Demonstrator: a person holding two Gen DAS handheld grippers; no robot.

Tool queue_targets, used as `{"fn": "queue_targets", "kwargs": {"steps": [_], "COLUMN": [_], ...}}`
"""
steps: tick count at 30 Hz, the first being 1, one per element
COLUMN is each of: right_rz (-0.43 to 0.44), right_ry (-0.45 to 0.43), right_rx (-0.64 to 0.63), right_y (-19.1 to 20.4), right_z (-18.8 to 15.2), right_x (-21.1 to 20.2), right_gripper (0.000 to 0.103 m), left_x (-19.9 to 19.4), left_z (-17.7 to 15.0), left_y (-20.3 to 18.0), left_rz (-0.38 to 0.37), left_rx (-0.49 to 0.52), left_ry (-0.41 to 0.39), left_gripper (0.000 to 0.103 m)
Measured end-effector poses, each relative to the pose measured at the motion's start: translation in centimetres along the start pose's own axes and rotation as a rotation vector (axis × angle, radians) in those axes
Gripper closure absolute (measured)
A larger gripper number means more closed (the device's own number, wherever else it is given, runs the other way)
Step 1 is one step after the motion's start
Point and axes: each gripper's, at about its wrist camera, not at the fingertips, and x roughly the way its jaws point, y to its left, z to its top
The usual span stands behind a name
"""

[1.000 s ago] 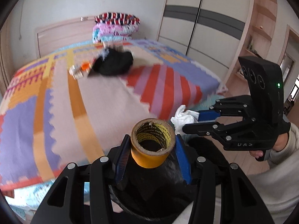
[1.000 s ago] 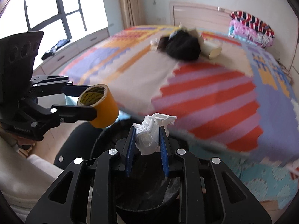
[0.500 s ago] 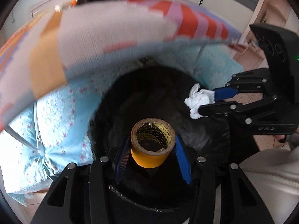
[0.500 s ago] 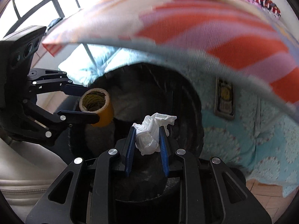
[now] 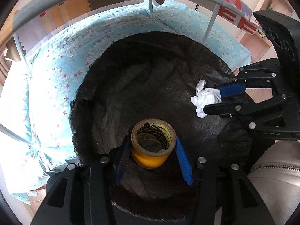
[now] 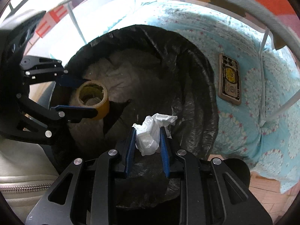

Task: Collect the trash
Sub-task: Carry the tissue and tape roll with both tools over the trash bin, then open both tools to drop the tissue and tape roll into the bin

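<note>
Left tool point(image 5: 152, 151) grips yellow tape roll point(image 5: 152, 146) between blue pads, poised over mouth of black-lined trash bin point(image 5: 150, 78). Right tool point(image 6: 148, 140) clamps crumpled white tissue point(image 6: 151, 131) above same bin, nearer its rim. Each tool visible in other's view: tape roll point(image 6: 93, 98) at left, tissue point(image 5: 205, 98) at right. Bin stands beside bed with pale blue patterned bedding point(image 6: 253, 112); phone point(image 6: 229, 78) lies on bedding.
</note>
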Motion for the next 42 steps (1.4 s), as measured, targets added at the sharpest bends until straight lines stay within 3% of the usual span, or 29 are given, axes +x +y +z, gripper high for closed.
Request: {"fn": "queue_targets", "kwargs": {"steps": [30,38,42], "right_rz": [-0.006,-0.006,-0.010], "right_ry": [0.013,0.013,0.008], "right_rx": [-0.016,-0.017,-0.018], "right_y": [0.25,0.24,0.32], "right_z": [0.03,0.02,0.10], "right_x": [0.28,0.23,0.06], "right_gripper": [0.073,0.067,0.059], "left_x": [0.22,0.12,-0.01], "left_z": [-0.24,-0.38,-0.39], "left_y": [-0.48,-0.13,0.07], "left_rz": [0.013,0.012,0.014], "left_rx": [0.004,-0.002,-0.009], "left_ry": [0.004,0.003,0.005], "left_gripper": [0.056,0.056,0.055]}}
